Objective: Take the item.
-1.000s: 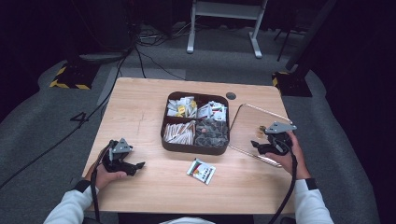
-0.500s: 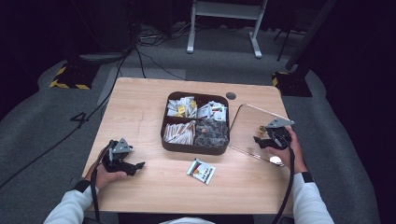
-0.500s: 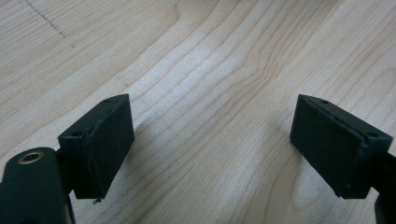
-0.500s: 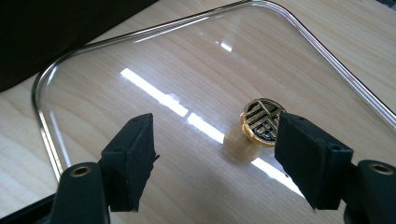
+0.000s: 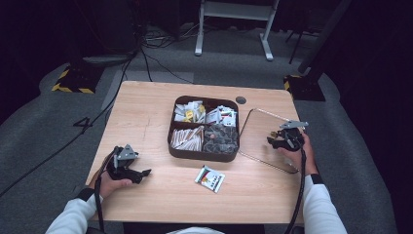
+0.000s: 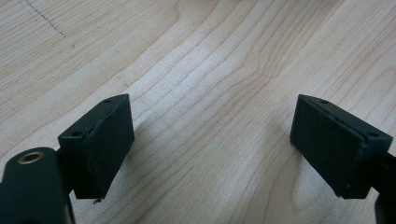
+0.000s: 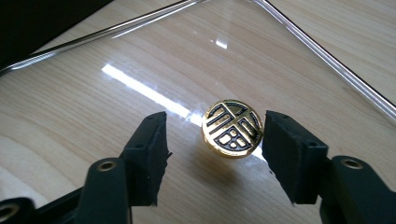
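Between tool [image 7: 212, 156] pads: round gold knob [image 7: 232, 128]

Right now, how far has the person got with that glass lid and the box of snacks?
The clear lid already lies flat on the table, beside the open compartment box. In hand: the right gripper has its jaws either side of the lid's gold knob and has just been closing; a gap shows on one side. Left: gripping and lifting it. The left gripper waits open, and one packet lies outside the box.
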`<state>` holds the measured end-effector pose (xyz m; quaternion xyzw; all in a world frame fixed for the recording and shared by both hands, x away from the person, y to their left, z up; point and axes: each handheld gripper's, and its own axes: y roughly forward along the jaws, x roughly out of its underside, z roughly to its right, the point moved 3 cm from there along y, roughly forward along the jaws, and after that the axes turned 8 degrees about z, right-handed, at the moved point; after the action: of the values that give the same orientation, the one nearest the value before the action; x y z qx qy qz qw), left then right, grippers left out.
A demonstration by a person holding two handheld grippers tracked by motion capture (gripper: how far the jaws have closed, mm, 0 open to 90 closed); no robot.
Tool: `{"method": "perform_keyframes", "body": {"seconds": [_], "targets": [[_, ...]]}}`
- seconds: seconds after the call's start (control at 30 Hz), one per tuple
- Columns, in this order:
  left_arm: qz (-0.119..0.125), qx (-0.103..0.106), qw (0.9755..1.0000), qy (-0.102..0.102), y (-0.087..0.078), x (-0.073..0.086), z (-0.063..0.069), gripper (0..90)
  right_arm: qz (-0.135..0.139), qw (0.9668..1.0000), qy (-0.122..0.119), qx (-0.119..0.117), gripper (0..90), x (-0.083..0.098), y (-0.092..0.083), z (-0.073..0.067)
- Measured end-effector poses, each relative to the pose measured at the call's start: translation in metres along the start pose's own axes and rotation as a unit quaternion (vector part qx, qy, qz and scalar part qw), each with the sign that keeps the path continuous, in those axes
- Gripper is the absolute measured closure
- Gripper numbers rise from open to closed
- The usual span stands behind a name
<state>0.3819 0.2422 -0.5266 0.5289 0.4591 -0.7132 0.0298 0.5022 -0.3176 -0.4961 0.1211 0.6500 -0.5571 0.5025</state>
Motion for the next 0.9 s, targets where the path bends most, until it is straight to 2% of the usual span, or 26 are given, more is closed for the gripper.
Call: {"method": "perform_keyframes", "body": {"seconds": [0.1, 0.27, 0.53, 0.67, 0.73, 0.9], "targets": [[0.000, 0.000, 1.0000, 0.000, 0.000, 0.000, 0.000, 13.8, -0.008, 0.9999, 0.000, 0.006, 49.3, 0.002, 0.003, 0.002], [0.000, 0.000, 1.0000, 0.000, 0.000, 0.000, 0.000, 13.9, -0.012, 0.9998, -0.005, 0.014, 52.8, 0.003, 0.006, 0.003], [0.000, 0.000, 1.0000, 0.000, 0.000, 0.000, 0.000, 13.8, -0.013, 0.9998, 0.002, 0.013, 51.8, 0.003, 0.014, 0.003], [0.000, 0.000, 1.0000, 0.000, 0.000, 0.000, 0.000, 13.8, -0.005, 0.9998, 0.010, 0.017, 58.1, 0.004, 0.016, 0.005], [0.000, 0.000, 1.0000, 0.000, 0.000, 0.000, 0.000, 13.8, 0.000, 0.9997, 0.020, 0.010, 58.3, 0.005, 0.016, 0.007], [0.000, 0.000, 1.0000, 0.000, 0.000, 0.000, 0.000, 13.8, 0.002, 0.9997, 0.019, 0.012, 58.6, 0.005, 0.017, 0.007]]}}
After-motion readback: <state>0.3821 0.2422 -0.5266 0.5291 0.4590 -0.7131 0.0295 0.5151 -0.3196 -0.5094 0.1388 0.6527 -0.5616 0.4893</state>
